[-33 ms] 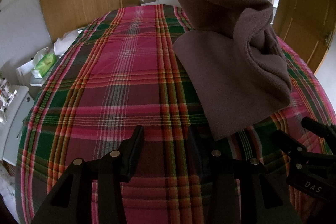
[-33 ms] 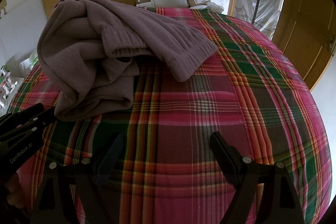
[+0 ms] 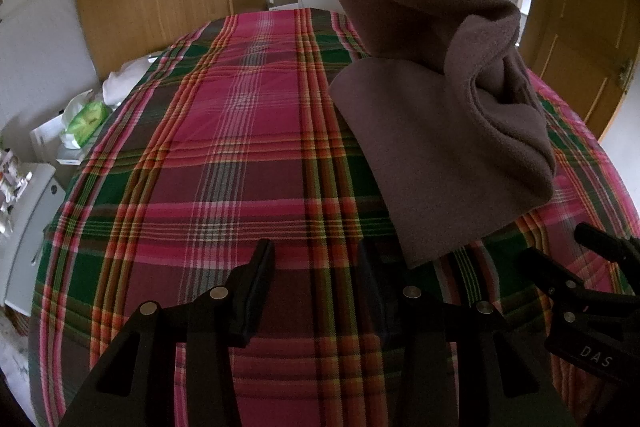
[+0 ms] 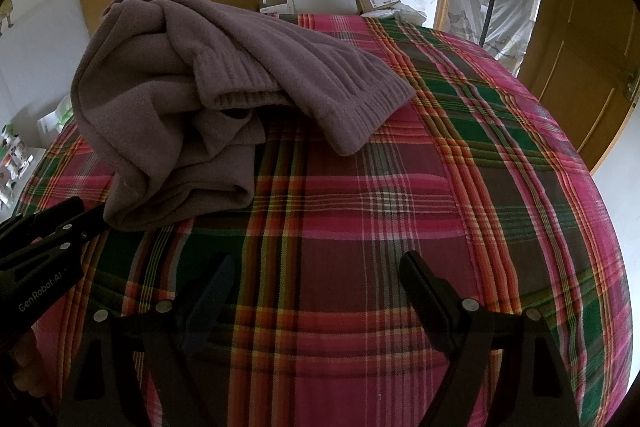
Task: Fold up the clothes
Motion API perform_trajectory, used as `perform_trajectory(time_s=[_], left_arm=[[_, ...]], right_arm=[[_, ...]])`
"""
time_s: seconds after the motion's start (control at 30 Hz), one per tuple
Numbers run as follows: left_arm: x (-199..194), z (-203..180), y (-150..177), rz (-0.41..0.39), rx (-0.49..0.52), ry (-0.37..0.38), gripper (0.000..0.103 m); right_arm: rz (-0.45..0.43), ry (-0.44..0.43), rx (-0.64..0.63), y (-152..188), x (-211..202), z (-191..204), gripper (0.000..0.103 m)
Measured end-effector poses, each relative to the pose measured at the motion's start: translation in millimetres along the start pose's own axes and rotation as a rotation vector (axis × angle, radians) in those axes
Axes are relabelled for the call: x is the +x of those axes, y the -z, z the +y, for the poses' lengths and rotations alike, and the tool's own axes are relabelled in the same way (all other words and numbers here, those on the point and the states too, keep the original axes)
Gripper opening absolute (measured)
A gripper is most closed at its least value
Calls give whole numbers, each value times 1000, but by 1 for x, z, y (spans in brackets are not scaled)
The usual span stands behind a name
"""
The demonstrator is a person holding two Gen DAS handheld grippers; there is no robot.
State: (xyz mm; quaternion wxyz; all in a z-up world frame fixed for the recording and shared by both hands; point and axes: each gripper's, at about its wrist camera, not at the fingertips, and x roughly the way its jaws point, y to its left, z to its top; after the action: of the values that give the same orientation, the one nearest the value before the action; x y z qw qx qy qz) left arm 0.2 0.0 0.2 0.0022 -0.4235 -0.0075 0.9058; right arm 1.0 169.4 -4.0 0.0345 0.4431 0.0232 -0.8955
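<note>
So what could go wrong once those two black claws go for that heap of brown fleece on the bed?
The brown fleece garment lies bunched in several layers, so the fingers may pinch more than one layer and drag the whole heap. Both the left gripper and the right gripper are open and close together, so they might bump. The plaid bedspread could get pinched too.

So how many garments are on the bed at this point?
1. A single crumpled mauve fleece garment lies bunched on the plaid bedspread, just beyond both open claws. The pile could hide a second piece.
</note>
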Motion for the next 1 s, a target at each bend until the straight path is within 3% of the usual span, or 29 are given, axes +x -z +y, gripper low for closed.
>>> perform_trajectory(time_s=[0.83, 0.9, 0.97, 1.0], left_arm=[[-4, -2, -3, 3, 16, -17, 45], [-4, 1, -6, 26, 27, 10, 45], [-6, 4, -11, 64, 40, 59, 45], [-10, 6, -14, 62, 47, 90, 45]], right_arm=[[-1, -11, -2, 0, 0, 0, 85], [-3, -24, -7, -1, 0, 1, 81], [-14, -67, -6, -3, -4, -4, 61], [-17, -84, 0, -4, -5, -7, 60]])
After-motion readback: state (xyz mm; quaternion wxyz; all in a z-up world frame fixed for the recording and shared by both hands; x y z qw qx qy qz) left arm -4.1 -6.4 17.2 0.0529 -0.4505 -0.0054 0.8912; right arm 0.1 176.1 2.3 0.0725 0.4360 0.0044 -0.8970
